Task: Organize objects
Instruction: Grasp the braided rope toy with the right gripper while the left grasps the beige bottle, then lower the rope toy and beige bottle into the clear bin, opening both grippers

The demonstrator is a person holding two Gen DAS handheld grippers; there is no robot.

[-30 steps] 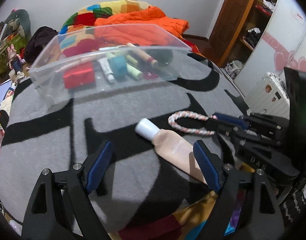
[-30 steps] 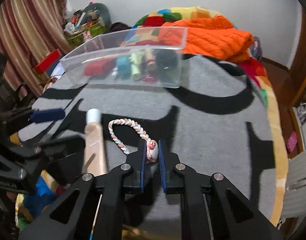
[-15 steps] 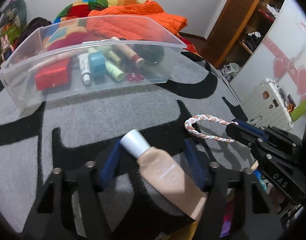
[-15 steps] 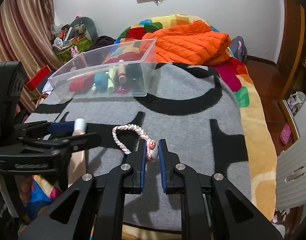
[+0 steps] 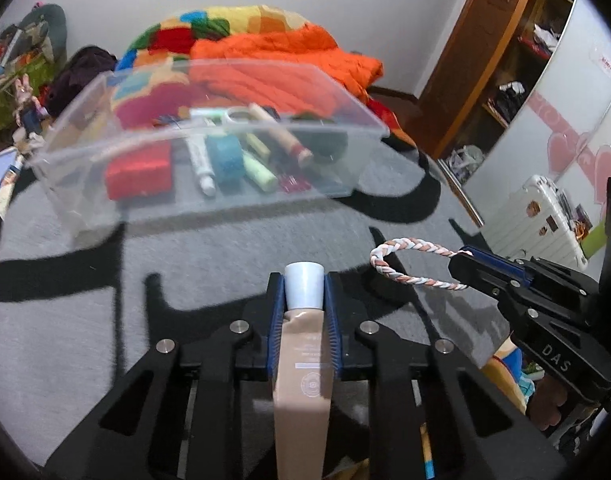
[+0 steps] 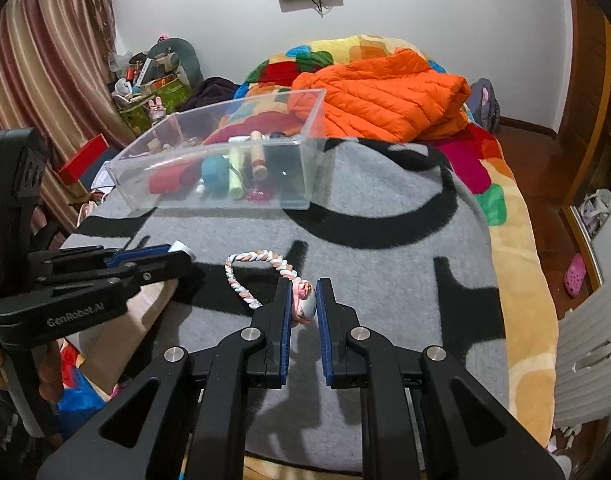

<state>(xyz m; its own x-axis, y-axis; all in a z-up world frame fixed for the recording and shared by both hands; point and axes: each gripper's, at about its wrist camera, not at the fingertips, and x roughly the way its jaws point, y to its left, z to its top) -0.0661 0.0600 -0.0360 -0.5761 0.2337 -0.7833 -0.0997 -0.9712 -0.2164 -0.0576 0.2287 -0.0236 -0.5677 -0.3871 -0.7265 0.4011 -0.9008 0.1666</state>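
Your left tongs (image 5: 304, 300) are closing on the beige cosmetic tube (image 5: 303, 364), and the blue pads already sit against both sides of it near the white cap (image 5: 304, 291). The tube's long axis runs straight along the tongs, cap forward and tail back between the arms toward you. That cap points at the clear plastic bin (image 5: 209, 168), which lies dead ahead and well apart from it, across the grey and black blanket (image 5: 225, 240) on the bed.

Your right tongs (image 6: 304, 300) are nearly shut on the small pink charm (image 6: 303, 300) of the braided hair tie (image 6: 257, 270). The loop of the braid hangs out forward and to the left of the tips; it looks lifted off the blanket, though the shadow under it makes that hard to be sure of.

In the right wrist view the bin (image 6: 221, 176) sits ahead and to the left, its long side across your line of travel and its near wall facing you. The left tongs (image 6: 173, 256) are between you and its near left corner, so the left hand is the nearer one. Both loads need to go forward and over that near wall. The bin already holds a red box (image 5: 139, 170), a teal roll (image 5: 224, 156) and several tubes, with free floor toward its right end.
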